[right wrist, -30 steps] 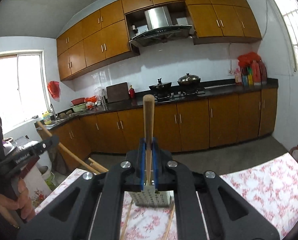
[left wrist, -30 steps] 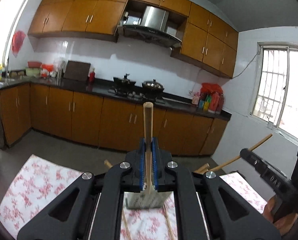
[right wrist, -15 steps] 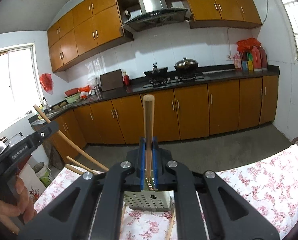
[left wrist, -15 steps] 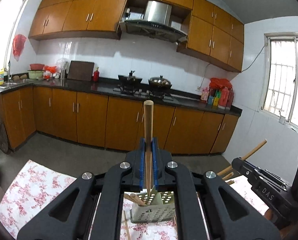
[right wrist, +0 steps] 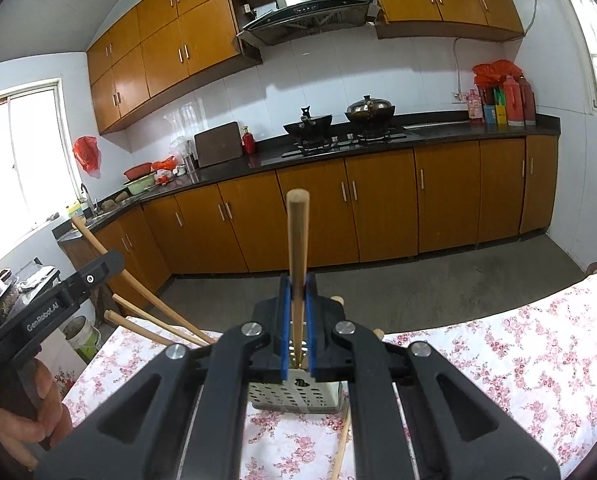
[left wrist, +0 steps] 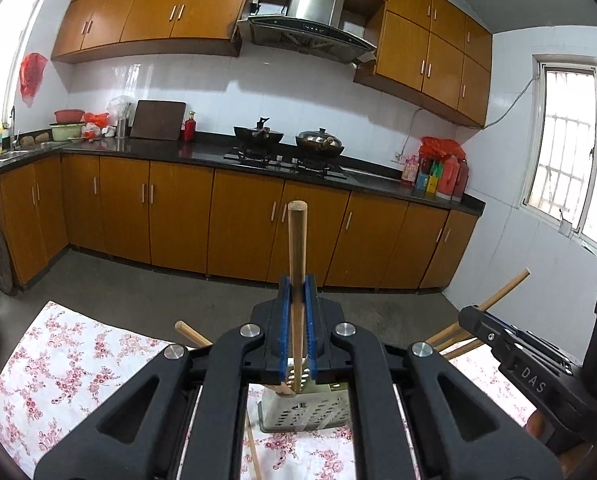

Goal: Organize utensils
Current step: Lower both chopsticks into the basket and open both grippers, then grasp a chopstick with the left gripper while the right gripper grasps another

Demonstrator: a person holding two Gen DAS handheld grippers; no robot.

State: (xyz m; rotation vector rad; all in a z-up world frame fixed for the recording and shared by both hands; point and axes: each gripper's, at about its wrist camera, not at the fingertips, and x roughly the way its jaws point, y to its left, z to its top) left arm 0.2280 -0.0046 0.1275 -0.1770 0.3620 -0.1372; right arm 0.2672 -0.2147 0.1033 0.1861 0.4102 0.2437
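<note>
My left gripper (left wrist: 297, 292) is shut on a wooden chopstick (left wrist: 297, 248) that stands upright, its lower end inside a white perforated utensil holder (left wrist: 304, 414). My right gripper (right wrist: 297, 290) is shut on another wooden chopstick (right wrist: 297, 240), its lower end also down in the same holder (right wrist: 294, 396). More chopsticks (right wrist: 154, 328) lean out of the holder. The right gripper shows in the left wrist view (left wrist: 514, 364); the left gripper shows in the right wrist view (right wrist: 54, 308).
The holder stands on a table with a floral cloth (left wrist: 66, 364). Loose chopsticks lie on the cloth beside it (right wrist: 340, 448). Behind are a concrete floor, orange cabinets (left wrist: 238, 220) and a dark counter with a stove.
Both grippers have tipped down and lowered their chopsticks, so the holder is more in view and the stick ends now sit inside it.
</note>
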